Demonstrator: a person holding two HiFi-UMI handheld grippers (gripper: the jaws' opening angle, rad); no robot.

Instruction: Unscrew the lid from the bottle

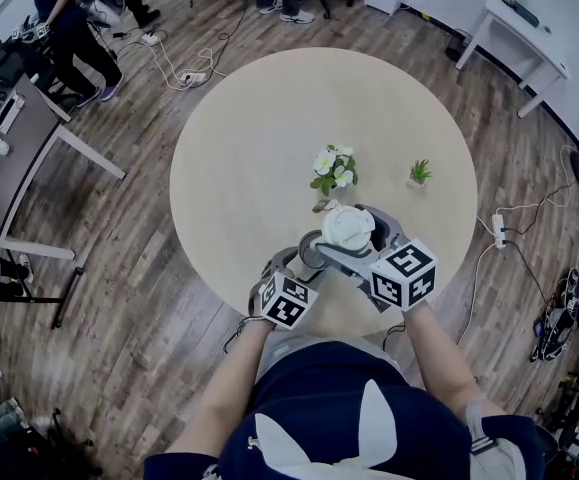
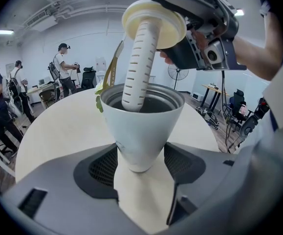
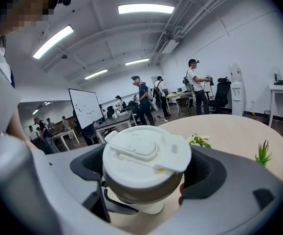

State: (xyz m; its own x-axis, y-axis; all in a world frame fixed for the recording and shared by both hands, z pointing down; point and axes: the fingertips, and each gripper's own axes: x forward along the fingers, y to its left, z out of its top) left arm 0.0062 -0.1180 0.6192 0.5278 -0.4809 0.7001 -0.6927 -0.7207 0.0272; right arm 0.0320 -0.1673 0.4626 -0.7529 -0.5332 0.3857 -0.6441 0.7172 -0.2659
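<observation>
Round and pale, the bench [image 1: 219, 148] has the work held over its near edge. Unscrewing is judged done: above the bottle [image 2: 141, 126] the lid [image 3: 146, 155] is raised free, though its strainer tube [image 2: 139, 67] dips into the mouth, so full withdrawal is left. The bottle's body is clamped by the left tongs [image 2: 140, 163], and the lid is gripped by the right tongs [image 3: 146, 175].

The cream lid [image 2: 153, 21] is off, tilted above the upright white bottle [image 2: 141, 126], its perforated tube [image 2: 139, 62] dipping inside.
</observation>
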